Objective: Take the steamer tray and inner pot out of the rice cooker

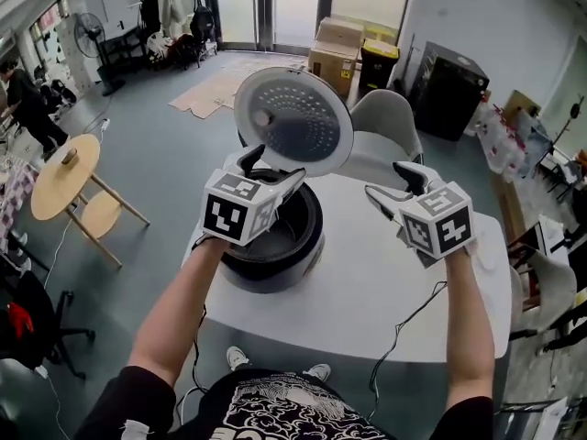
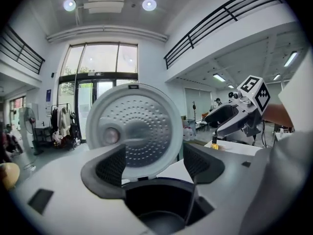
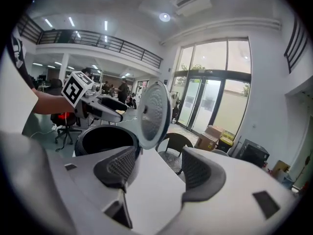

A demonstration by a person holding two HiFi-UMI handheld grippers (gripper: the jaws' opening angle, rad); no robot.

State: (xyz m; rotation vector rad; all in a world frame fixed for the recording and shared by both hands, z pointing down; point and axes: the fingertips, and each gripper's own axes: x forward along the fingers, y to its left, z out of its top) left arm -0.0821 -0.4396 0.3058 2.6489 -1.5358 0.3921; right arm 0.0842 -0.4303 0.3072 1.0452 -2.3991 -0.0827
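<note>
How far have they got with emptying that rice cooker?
Done: the lid stands open. In hand: nothing; the left claw hovers open over the cooker, the right claw open beside it. Left: no tray or pot sits on the table, so both seem still to come out.

Left gripper (image 1: 272, 168): held forward at the left, tilted slightly down, jaws parted, nothing between them.
Right gripper (image 1: 393, 183): held forward at the right, tilted down, jaws spread wide, nothing gripped.
Left forearm (image 1: 174, 314): bare, stretched forward and angled inward.
Right forearm (image 1: 463, 324): bare, stretched almost straight ahead.
Spacing: the grippers are kept well apart, at a similar height.
</note>
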